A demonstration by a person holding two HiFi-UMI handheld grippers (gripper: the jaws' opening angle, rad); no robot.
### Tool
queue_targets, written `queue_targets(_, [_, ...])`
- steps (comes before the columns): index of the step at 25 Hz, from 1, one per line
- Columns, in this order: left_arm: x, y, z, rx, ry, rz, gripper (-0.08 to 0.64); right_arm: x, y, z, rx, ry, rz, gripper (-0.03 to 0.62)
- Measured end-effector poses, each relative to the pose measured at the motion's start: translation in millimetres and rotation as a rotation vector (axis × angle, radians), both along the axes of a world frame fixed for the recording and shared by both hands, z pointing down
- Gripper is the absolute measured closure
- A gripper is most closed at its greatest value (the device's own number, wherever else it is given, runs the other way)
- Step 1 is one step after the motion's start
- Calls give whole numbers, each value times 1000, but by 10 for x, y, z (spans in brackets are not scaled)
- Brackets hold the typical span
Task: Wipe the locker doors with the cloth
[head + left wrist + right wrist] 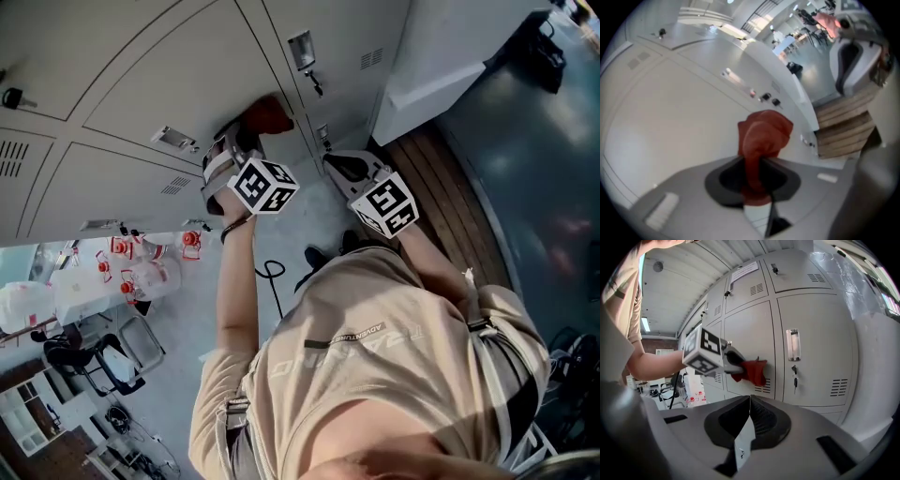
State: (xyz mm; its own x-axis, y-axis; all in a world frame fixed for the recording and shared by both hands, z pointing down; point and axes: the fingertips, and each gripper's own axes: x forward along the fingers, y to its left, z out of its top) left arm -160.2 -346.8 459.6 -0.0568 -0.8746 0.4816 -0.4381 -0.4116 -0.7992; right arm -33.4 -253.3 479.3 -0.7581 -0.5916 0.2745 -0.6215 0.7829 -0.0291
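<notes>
A red cloth [761, 136] is pinched in my left gripper [754, 161], which is shut on it and holds it against a pale grey locker door [679, 122]. From the head view the red cloth [265, 116] shows bunched just past the left gripper [246, 150] on the locker door [169, 84]. In the right gripper view the cloth [751, 371] sits at the lower part of a door [750, 341], near its vent slots. My right gripper [749, 401] is shut with nothing in it and hangs back from the lockers, to the right of the left one [339, 165].
The neighbouring locker door [813, 343] has a label holder and a key in its lock [795, 380]. A wooden platform [459, 202] runs along the lockers' base. Bottles with red caps [141, 267] stand on the floor at the left, beside a cable [272, 281].
</notes>
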Motion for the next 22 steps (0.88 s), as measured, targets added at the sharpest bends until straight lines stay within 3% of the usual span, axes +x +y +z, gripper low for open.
queue_targets(8, [341, 219, -1992, 362, -34, 37, 479, -131, -110, -217, 40, 4, -117, 578])
queue_targets(11, [415, 174, -2524, 485, -46, 29, 479, -124, -132, -231, 55, 1, -135, 577])
queue_targets(16, [451, -72, -2834, 535, -83, 18, 479, -21, -106, -214, 54, 3, -138, 577])
queue_targets(22, [410, -329, -2832, 535, -139, -25, 479, 213, -216, -119, 33, -3, -95, 578])
